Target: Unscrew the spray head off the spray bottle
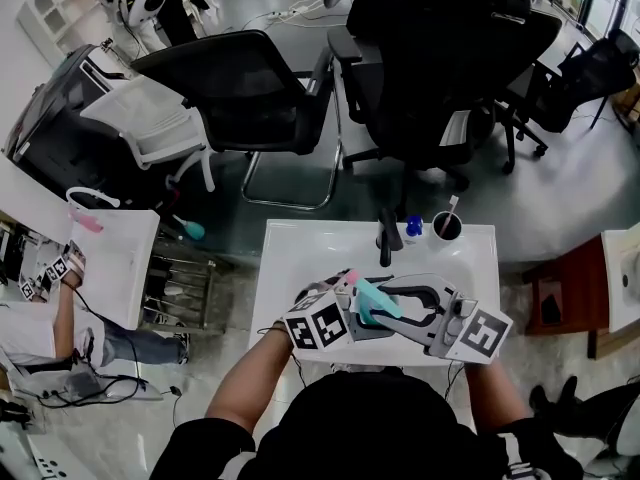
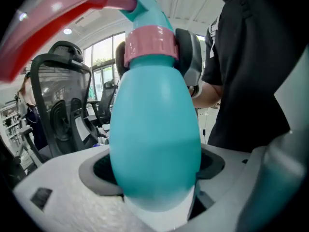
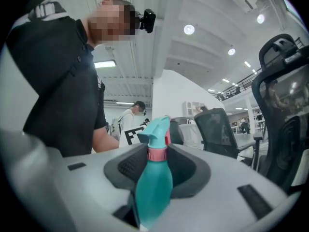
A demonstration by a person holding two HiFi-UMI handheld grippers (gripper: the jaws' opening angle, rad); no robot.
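One spray bottle (image 2: 154,129) in left tool (image 2: 154,187), its pink collar (image 3: 157,154) in right tool (image 3: 157,170).

Table (image 1: 290,258) left bare — cup (image 1: 447,227), small bottle (image 1: 413,229) behind

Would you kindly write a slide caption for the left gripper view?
The left gripper holds the teal spray bottle by its body; the right gripper clamps its pink collar.
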